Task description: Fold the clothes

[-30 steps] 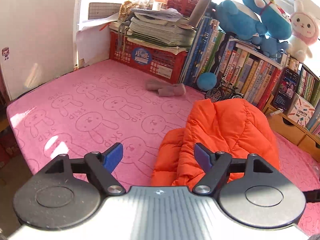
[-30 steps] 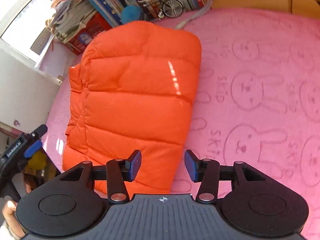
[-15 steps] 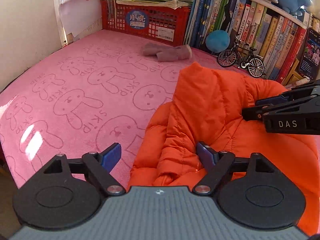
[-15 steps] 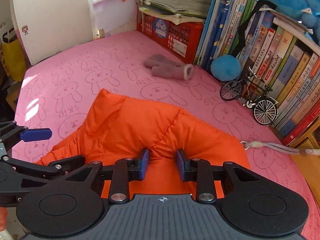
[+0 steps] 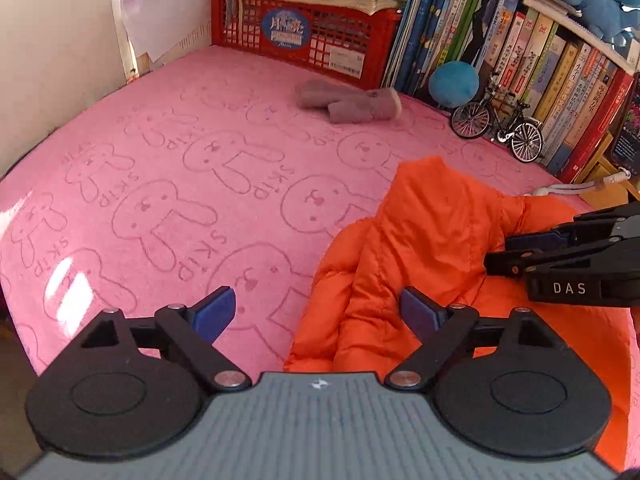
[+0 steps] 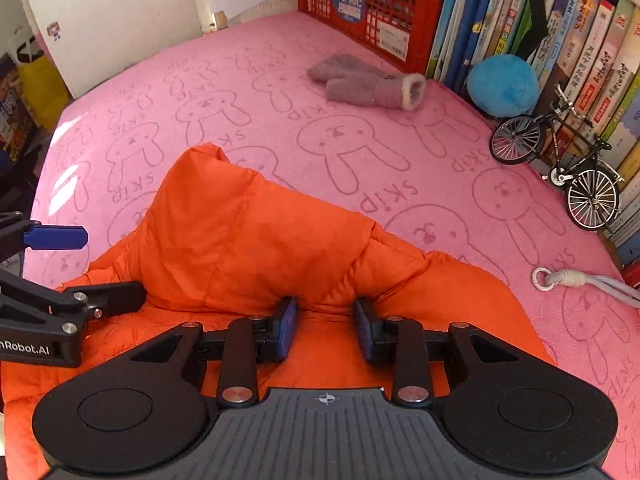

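On a pink rabbit-print blanket, an orange puffy jacket lies bunched at the near right, part of it lifted into a soft peak. Far off by the bookshelf sit a grey mitten, a blue ball and a small model bicycle, all well apart from the jacket.

The right gripper has its jaws fairly close together with a ridge of jacket fabric bulging between them; the jaws have just eased slightly apart, and whether the pads truly pinch the cloth cannot be told. The left gripper has been opening and now stands wide apart, one finger over the bare blanket, the other over the jacket's left edge, holding nothing.

To do this step well, the left gripper likely needs to come down on that near-left edge and close firmly on it, catching both layers, while the right keeps its ridge. Lifting before both have hold risks slippery padding sliding out and the fold collapsing.
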### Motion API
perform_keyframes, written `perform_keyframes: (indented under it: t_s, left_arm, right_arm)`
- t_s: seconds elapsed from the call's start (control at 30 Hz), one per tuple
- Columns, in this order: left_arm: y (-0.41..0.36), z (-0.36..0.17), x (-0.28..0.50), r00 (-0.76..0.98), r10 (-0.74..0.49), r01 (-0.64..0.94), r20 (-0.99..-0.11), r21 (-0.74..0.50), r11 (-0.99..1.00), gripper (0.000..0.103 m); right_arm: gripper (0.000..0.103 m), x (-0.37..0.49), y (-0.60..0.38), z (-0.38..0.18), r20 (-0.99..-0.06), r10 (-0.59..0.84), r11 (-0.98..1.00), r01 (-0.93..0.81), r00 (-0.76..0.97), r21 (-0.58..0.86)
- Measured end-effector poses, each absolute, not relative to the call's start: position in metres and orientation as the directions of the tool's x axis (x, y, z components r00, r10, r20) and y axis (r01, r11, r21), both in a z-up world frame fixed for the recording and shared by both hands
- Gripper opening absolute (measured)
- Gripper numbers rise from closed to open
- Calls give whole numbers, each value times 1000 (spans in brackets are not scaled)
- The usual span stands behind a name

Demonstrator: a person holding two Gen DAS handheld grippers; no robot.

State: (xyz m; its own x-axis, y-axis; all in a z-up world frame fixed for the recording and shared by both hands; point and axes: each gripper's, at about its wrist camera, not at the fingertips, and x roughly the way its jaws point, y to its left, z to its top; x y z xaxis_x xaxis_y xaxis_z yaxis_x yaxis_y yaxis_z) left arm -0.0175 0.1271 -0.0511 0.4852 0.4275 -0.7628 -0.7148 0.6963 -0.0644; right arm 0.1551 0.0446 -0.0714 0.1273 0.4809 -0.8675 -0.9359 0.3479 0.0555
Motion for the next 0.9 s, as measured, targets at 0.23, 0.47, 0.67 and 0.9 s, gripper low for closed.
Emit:
perform_keyframes:
  t_s: [0.23, 0.47, 0.67, 0.9]
  left_arm:
    - [137, -57, 47, 467, 466, -611, -752, 106, 784, 92]
    - [160, -94, 69, 354, 342, -557, -870, 97, 825, 102]
    - [161, -47, 55, 367, 232, -496, -901, 22, 868, 97]
    - [135, -4, 13, 382, 137, -363, -914, -12, 932, 103]
  right_arm:
    - [62, 101, -34, -20, -751, 626, 469, -871, 211, 147]
    - [67, 55, -100, -49, -859, 459, 596, -796, 227, 108]
    - [71, 49, -149, -32, -897, 324, 835, -537, 299, 123]
    - [91, 26, -157, -8, -864, 275, 918, -383, 421, 105]
